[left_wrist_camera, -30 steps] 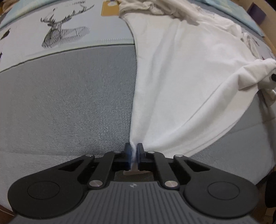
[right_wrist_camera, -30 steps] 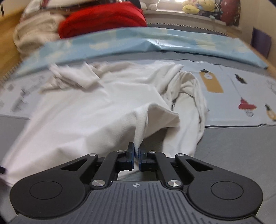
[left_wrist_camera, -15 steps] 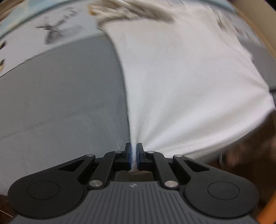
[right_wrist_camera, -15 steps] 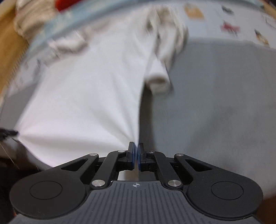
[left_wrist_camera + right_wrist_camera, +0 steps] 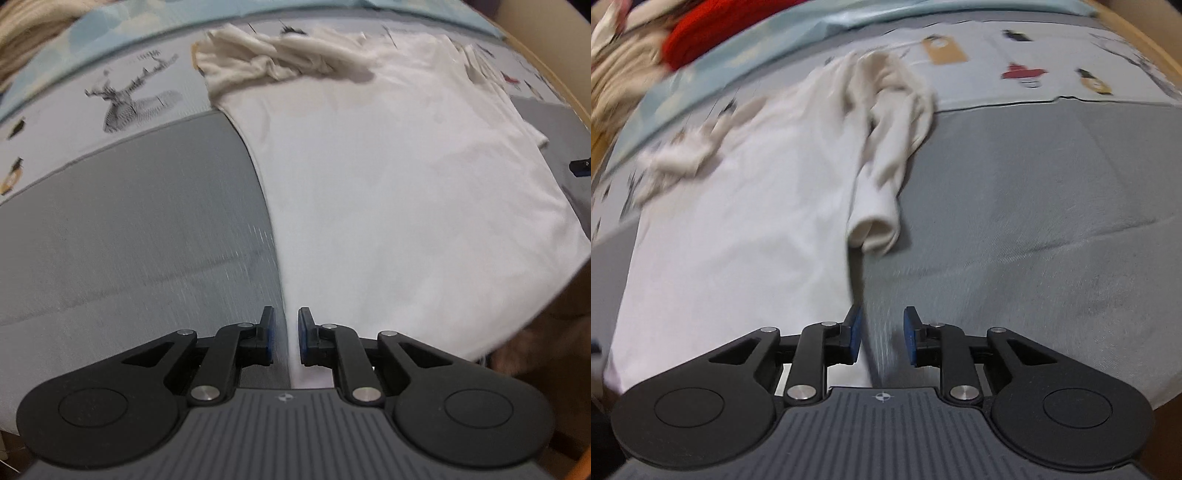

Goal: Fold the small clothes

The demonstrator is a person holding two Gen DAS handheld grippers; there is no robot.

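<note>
Since a second ago both grippers have parted their fingers and released the hem. The white shirt (image 5: pixel 388 192) now lies spread flat on the grey bed (image 5: pixel 129 221), ready for folding. Left gripper (image 5: pixel 286 336) and right gripper (image 5: pixel 881 339) grip nothing.

The bed (image 5: pixel 129 229) had a grey cover with a printed sheet (image 5: pixel 1052 55) behind. A white shirt (image 5: pixel 406 192) lay spread flat on it.
</note>
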